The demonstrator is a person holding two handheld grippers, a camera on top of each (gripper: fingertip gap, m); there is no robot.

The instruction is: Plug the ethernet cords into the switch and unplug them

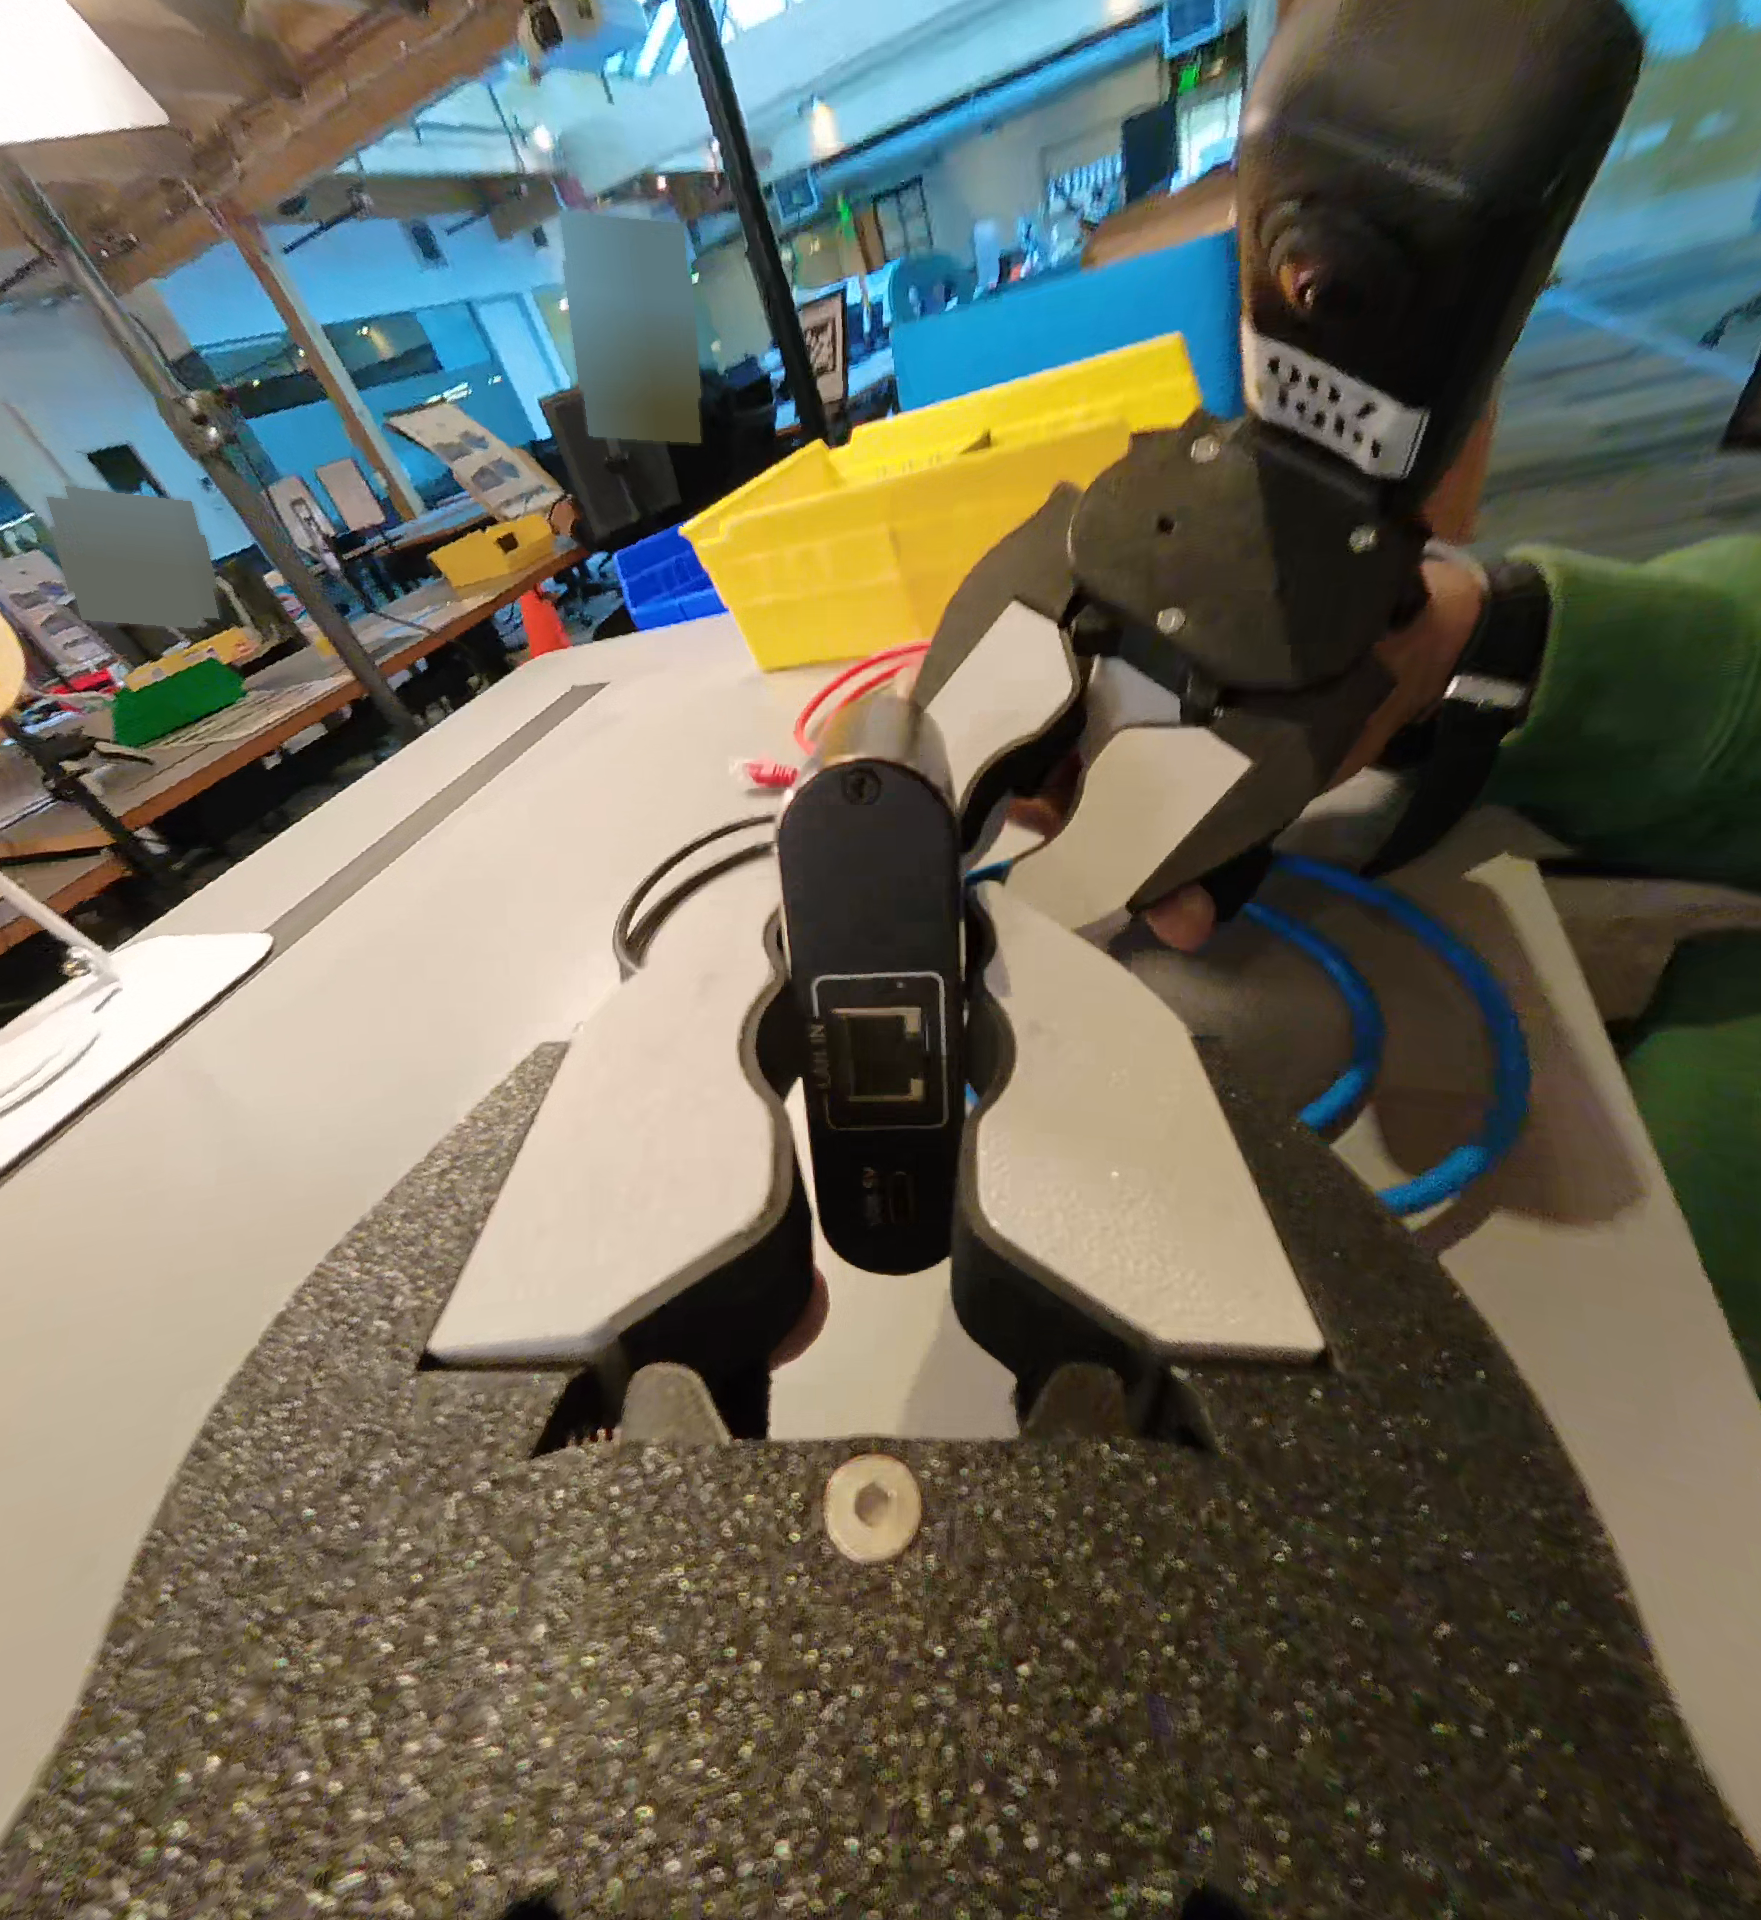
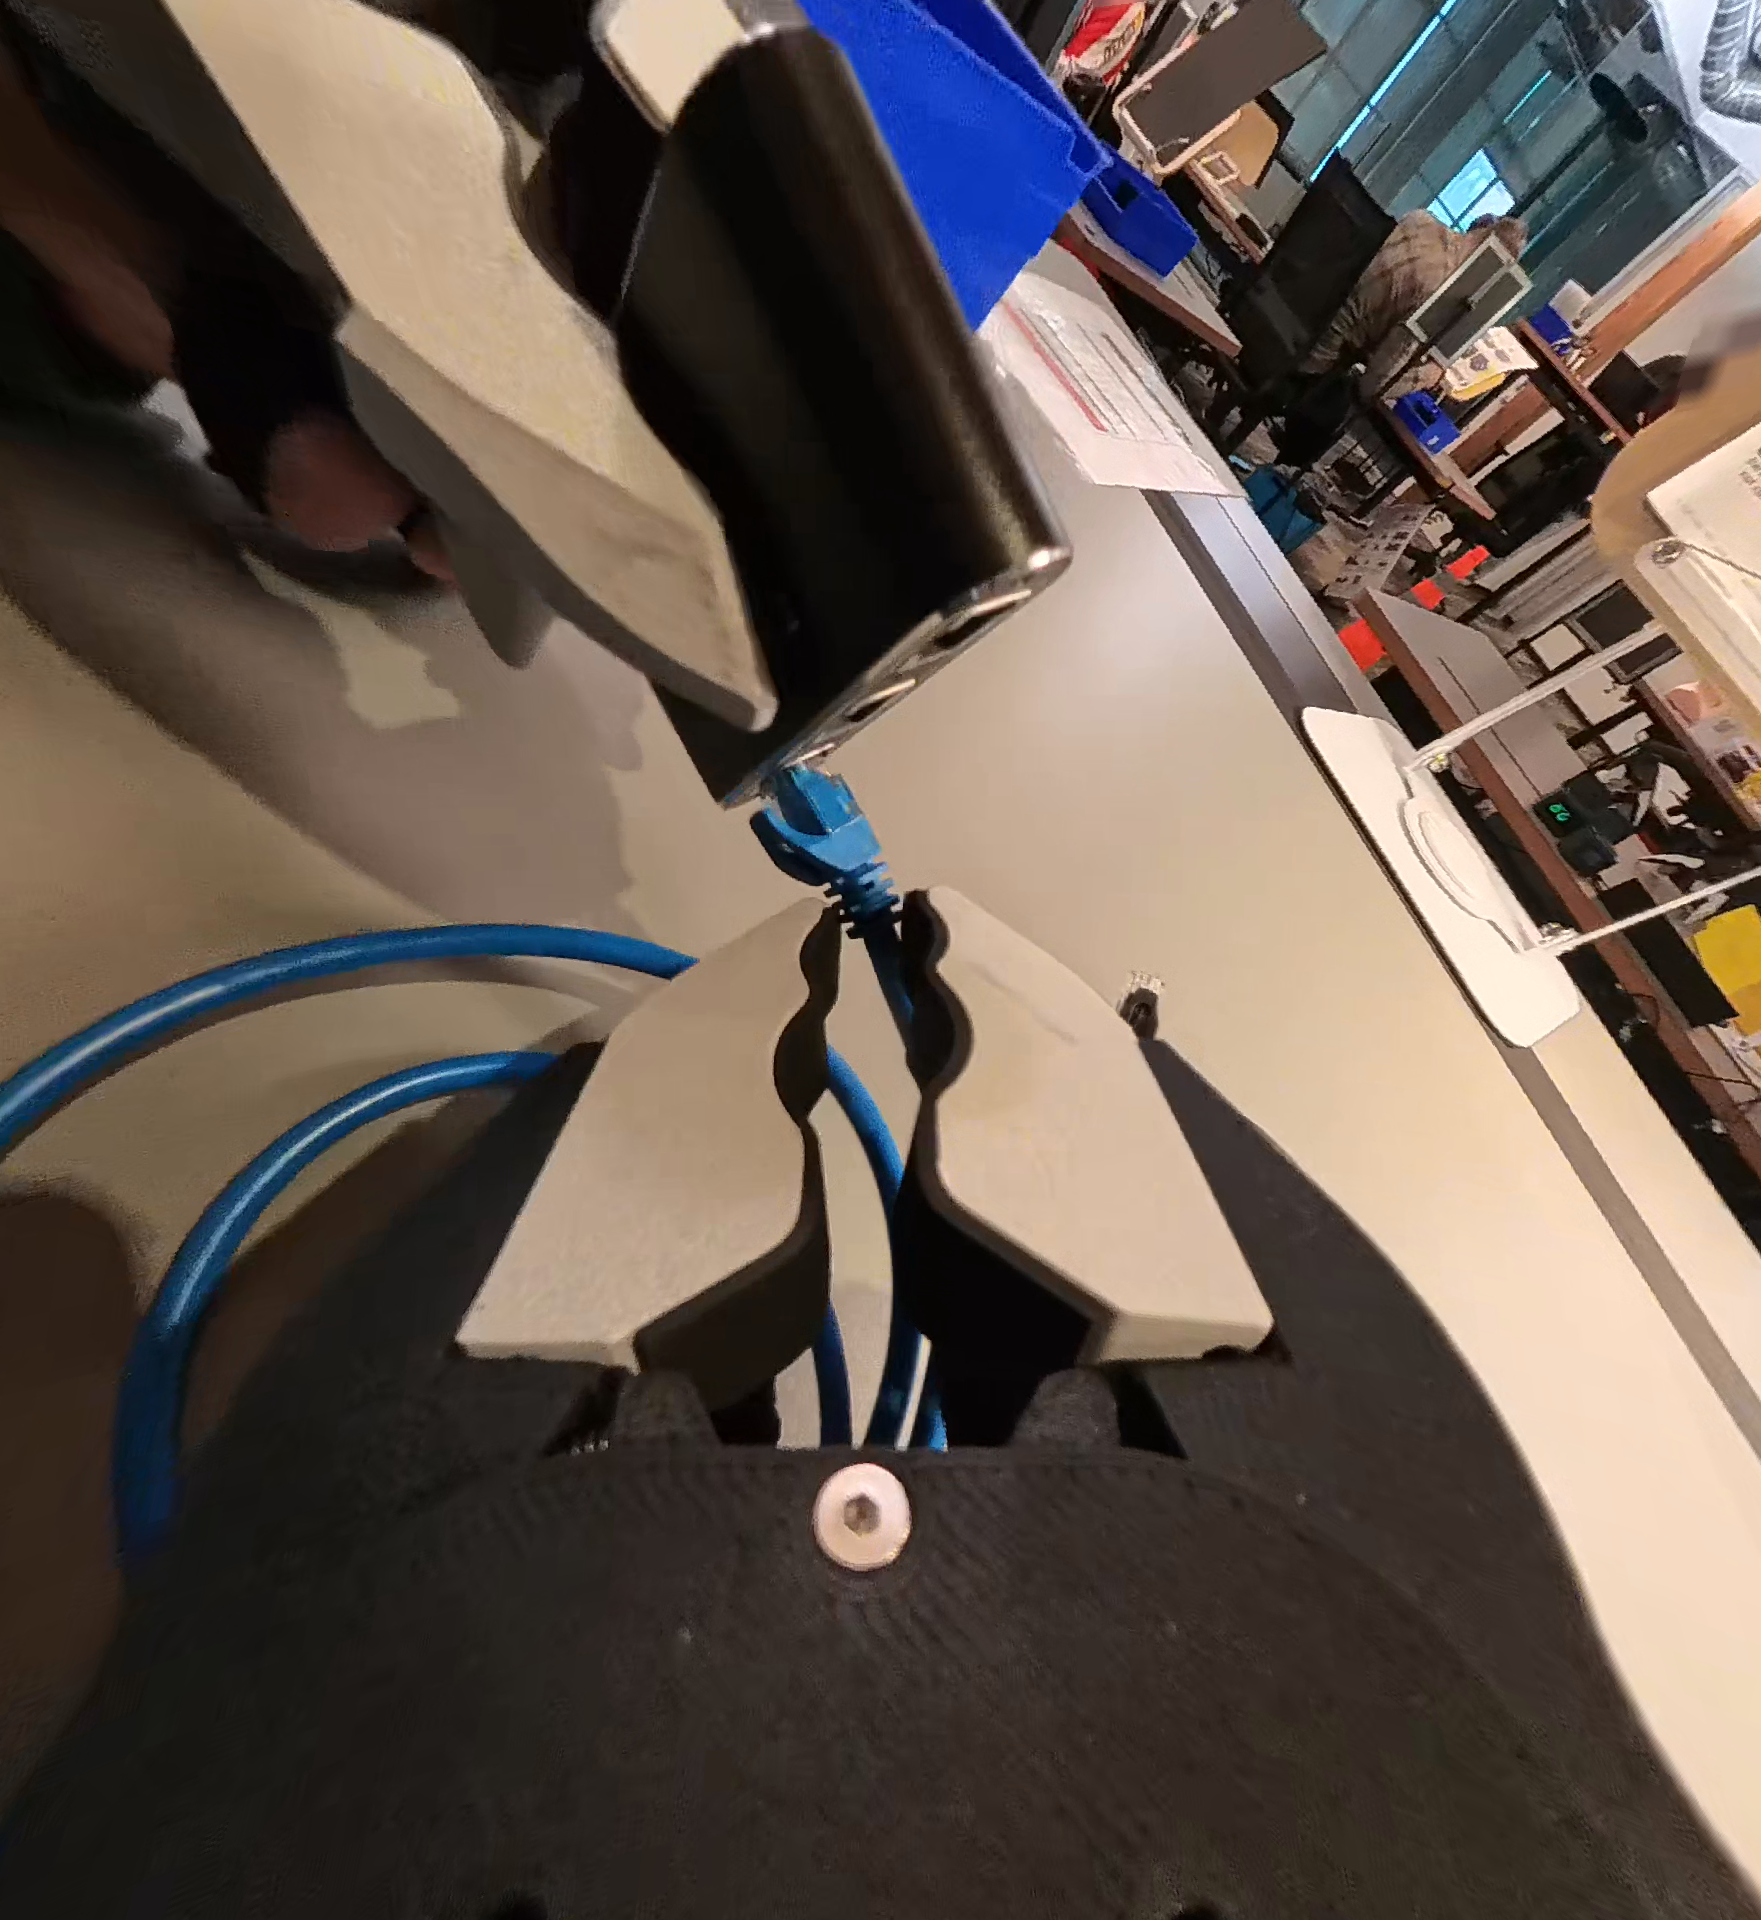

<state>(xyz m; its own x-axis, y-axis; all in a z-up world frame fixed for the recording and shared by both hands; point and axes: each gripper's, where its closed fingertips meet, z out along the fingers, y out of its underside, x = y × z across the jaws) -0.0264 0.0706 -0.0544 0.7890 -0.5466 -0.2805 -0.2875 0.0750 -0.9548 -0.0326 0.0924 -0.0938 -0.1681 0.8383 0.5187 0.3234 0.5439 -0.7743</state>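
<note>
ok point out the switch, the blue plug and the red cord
switch (image 1: pixel 881 997): left wrist view, on its black end face
blue plug (image 2: pixel 816 816): right wrist view, on the connector body
red cord (image 1: pixel 834 686): left wrist view, on its loop on the table

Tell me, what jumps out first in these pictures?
Right in the middle, the left gripper clamps a slim black oblong switch box above the grey table. The right gripper pinches a bright blue ethernet cord whose plug meets the box's end. Behind sit stacked yellow plastic bins.
</note>
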